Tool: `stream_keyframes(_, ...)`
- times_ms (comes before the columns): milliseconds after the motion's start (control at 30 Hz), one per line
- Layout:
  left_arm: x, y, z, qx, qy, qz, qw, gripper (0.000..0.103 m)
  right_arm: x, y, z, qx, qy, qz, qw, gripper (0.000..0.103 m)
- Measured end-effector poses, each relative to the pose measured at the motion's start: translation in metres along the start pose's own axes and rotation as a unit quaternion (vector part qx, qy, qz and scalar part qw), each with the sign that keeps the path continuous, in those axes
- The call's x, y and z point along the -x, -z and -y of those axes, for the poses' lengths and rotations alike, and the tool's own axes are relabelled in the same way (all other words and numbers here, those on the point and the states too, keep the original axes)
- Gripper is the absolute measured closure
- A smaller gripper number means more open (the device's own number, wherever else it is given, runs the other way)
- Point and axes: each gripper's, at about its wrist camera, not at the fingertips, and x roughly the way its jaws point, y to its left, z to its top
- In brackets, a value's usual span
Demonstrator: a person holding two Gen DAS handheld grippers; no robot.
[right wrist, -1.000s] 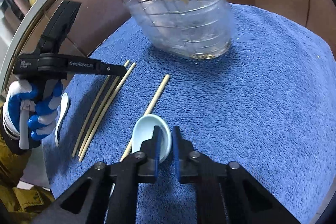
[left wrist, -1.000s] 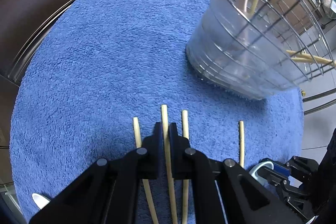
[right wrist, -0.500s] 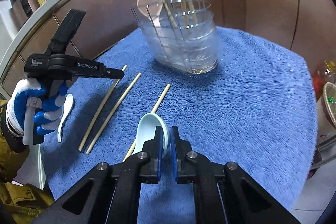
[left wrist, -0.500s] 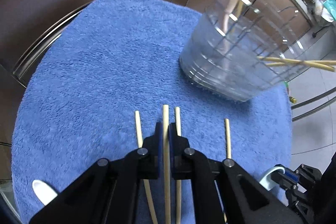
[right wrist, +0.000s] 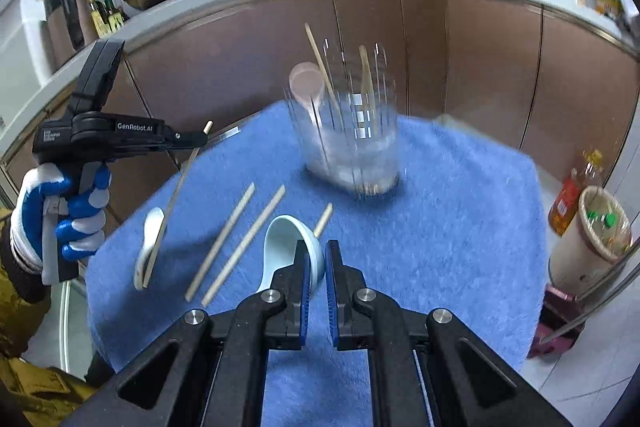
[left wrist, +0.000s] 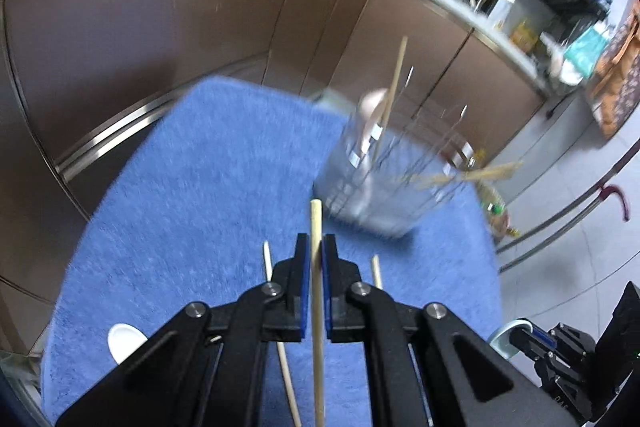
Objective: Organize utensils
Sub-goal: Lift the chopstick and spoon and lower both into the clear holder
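Observation:
My left gripper [left wrist: 316, 247] is shut on a wooden chopstick [left wrist: 318, 291] and holds it above the blue towel [left wrist: 192, 195]; the right wrist view shows that gripper [right wrist: 200, 139] with the chopstick [right wrist: 172, 203] hanging down. My right gripper [right wrist: 318, 255] is shut on the rim of a pale blue ceramic spoon [right wrist: 288, 239], lifted off the towel [right wrist: 460, 227]. The clear wire utensil holder [right wrist: 352, 143] stands at the towel's far side with a pink spoon and chopsticks inside; it is blurred in the left wrist view [left wrist: 376, 183].
Three chopsticks [right wrist: 222, 239] lie on the towel left of the blue spoon. A white spoon [right wrist: 148, 247] lies at the towel's left edge. Brown cabinets stand behind. A bin [right wrist: 592, 239] and bottle [right wrist: 568, 199] stand on the floor to the right.
Both grippers have risen well above the towel. The left one lifted its chopstick clear of the others; the right one lifted the blue spoon. The holder now looks farther away.

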Motion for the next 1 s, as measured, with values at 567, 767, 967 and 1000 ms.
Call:
stream_keyframes(567,0.04,-0.118,0.077,-0.015,0.024,0.305,0.9519,0.098,0.027,-0.141,-0.011,0.077,0.18,0.215,0.957,0.095)
stream_keyframes(767,-0.013,-0.127,0.096,-0.033,-0.009,0.34,0.9399,0.098,-0.021,-0.154,0.0,0.116,0.224,0.208,0.945,0.095)
stream_keyframes(967,-0.058,-0.12,0.097,-0.026,-0.029,0.354,0.9345,0.098,-0.057,-0.142,0.011,0.13,0.249,0.202,0.938,0.095)
stream_keyframes(1000,-0.065,-0.117,0.095,-0.025,-0.032,0.354,0.9342,0.098,-0.062,-0.14,0.011,0.132,0.251,0.2,0.938,0.095)
